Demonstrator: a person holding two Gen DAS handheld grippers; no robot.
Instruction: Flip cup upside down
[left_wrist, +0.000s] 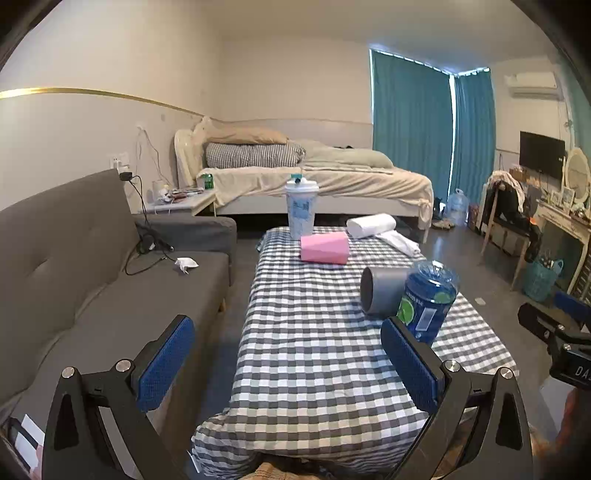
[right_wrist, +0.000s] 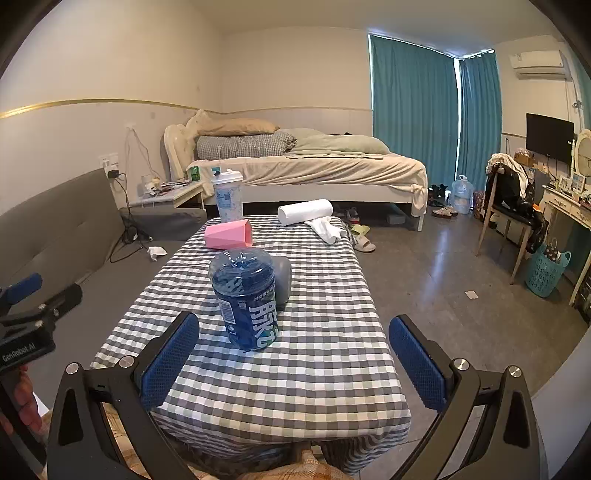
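A grey cup lies on its side on the checkered table, its mouth facing left; in the right wrist view only its edge shows behind a blue bottle. A pink cup also lies on its side farther back. My left gripper is open and empty over the table's near end. My right gripper is open and empty, just in front of the bottle. Both grippers are apart from the cups.
A blue water bottle stands next to the grey cup. A tall lidded drink cup and a white rolled towel sit at the far end. A grey sofa runs along the left.
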